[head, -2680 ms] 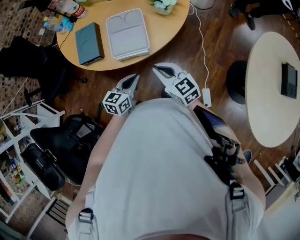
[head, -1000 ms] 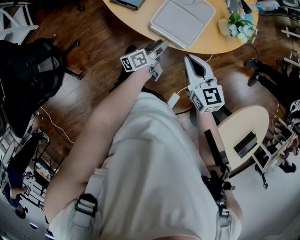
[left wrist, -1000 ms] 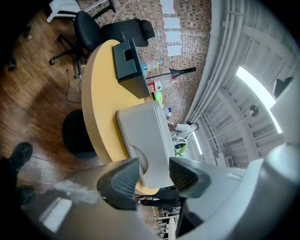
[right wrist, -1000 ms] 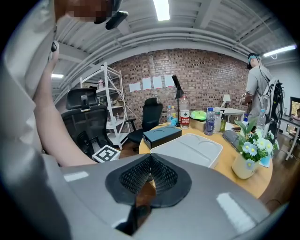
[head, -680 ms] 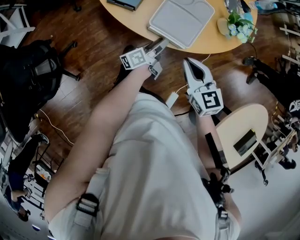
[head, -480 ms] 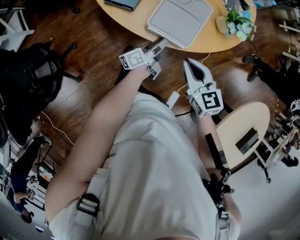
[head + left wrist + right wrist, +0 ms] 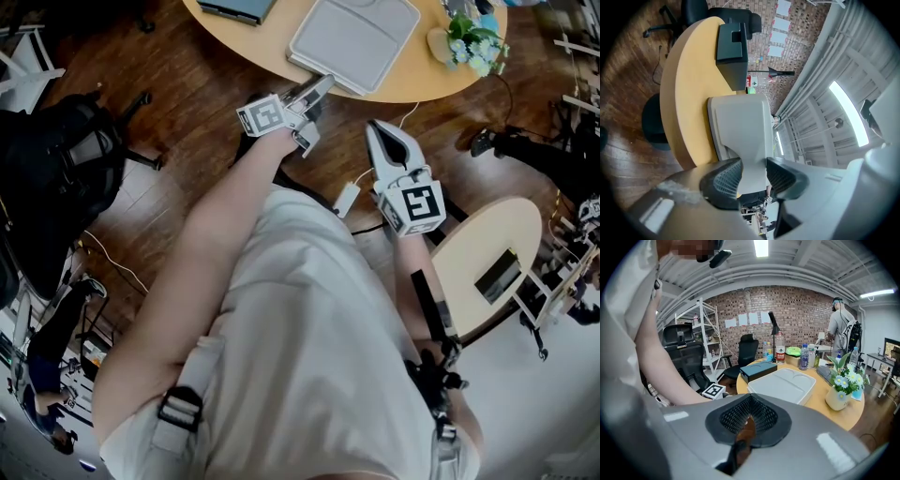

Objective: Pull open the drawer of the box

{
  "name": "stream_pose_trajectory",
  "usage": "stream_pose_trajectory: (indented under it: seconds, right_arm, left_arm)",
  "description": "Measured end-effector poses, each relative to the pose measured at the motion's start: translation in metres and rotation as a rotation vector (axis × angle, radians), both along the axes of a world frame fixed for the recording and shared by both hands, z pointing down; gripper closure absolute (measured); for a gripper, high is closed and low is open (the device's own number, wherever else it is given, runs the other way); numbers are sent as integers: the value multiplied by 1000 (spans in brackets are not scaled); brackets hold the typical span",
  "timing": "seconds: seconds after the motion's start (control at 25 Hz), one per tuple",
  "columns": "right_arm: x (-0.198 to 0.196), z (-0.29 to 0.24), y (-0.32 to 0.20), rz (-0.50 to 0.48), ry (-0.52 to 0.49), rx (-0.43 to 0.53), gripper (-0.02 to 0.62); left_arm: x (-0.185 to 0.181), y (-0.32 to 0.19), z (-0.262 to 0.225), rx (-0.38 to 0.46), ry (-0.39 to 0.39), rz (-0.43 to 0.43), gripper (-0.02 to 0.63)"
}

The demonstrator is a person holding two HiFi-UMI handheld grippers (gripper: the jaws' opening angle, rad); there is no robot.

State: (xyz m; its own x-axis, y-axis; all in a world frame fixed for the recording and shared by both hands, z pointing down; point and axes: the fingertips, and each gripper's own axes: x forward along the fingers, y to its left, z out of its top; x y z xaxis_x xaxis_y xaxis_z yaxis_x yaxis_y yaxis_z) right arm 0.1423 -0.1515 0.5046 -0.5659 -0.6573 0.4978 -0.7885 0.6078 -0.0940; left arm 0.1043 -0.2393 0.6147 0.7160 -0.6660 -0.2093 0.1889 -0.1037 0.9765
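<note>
Now the left gripper (image 7: 321, 87) reaches the near edge of the round table (image 7: 269, 42), where the grey box (image 7: 354, 39) lies. Its jaws are closing, pads touching both sides of the drawer tab (image 7: 752, 161). Off the table's edge, the right gripper (image 7: 375, 128) hangs with jaws together, empty.

We stand on a dark wooden floor (image 7: 187, 103) beside a round wooden table (image 7: 417, 80); 1 black office chair (image 7: 747, 348), a brick wall (image 7: 797, 310), a ceiling strip light (image 7: 761, 247).

An office: brick wall (image 7: 787, 310), swivel chair (image 7: 747, 348), round wooden meeting table (image 7: 277, 49).
</note>
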Motion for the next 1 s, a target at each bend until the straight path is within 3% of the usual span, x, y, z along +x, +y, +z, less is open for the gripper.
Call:
stream_pose_trajectory:
  seconds: [0.12, 0.2, 0.28, 0.44, 0.6, 1.0]
  right_arm:
    - [1, 1, 1, 7, 4, -6, 589]
    - [2, 0, 2, 8, 0, 0, 589]
    - [2, -1, 5, 12, -5, 2, 589]
    - [5, 1, 13, 20, -9, 7, 589]
    - [5, 3, 24, 30, -24, 5, 589]
    - [-16, 6, 50, 16, -54, -4, 589]
  left_arm:
    - [-5, 2, 12, 17, -81, 0, 434]
    - [-1, 5, -1, -11, 10, 0, 434]
    - [-1, 10, -6, -18, 38, 5, 437]
    - [-6, 22, 6, -1, -52, 20, 442]
    - [-8, 35, -4, -7, -3, 26, 445]
    - [-22, 85, -7, -17, -60, 105, 443]
